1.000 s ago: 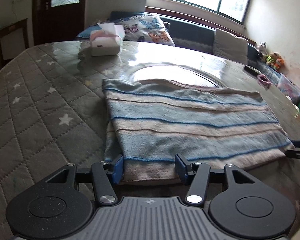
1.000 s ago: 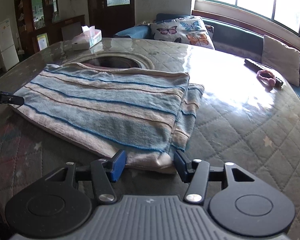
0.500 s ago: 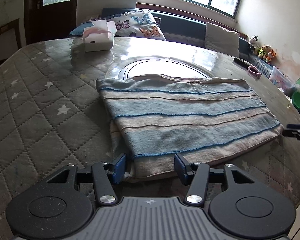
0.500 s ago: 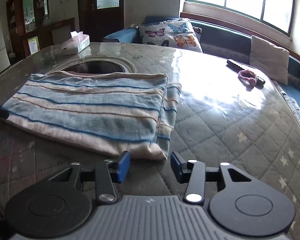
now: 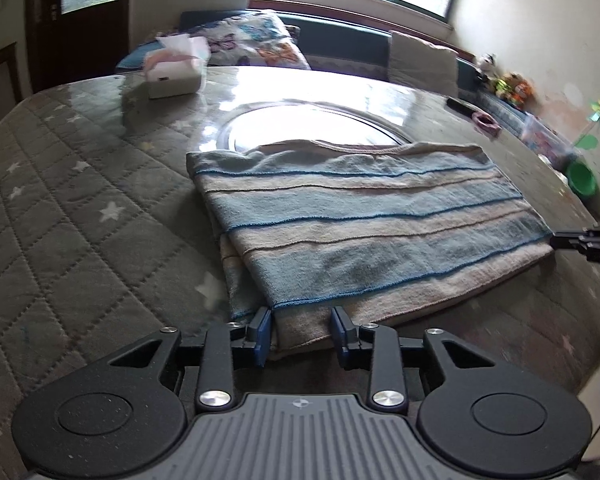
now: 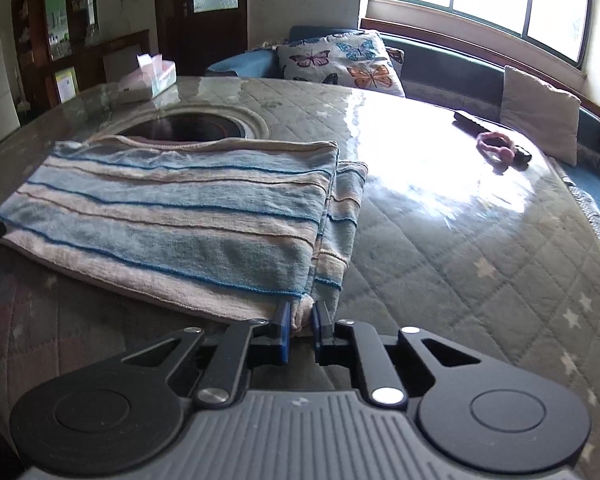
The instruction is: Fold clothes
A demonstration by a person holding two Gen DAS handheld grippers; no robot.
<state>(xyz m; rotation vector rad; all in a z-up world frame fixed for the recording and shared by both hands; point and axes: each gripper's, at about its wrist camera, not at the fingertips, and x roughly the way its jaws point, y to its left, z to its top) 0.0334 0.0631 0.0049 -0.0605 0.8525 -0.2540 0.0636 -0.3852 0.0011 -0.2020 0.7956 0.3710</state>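
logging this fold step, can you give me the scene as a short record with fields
garment: folded blue and cream striped knit garment, flat on the table
surface: grey quilted star-pattern table cover
left tongs: closing, near left corner of the garment between the pads
right tongs: closing, pinching the near right corner
also on table: white tissue box, pink ring-shaped thing by a dark remote

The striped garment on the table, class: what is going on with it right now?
A person is folding a striped garment that lies already folded over on a quilted table, working a hand-held gripper in each hand. The left hand-held gripper is closing around the near edge at one corner, the cloth between its jaws. The right hand-held gripper is closing on the opposite near corner, which bunches between its pads. The garment lies flat; nothing is lifted yet.
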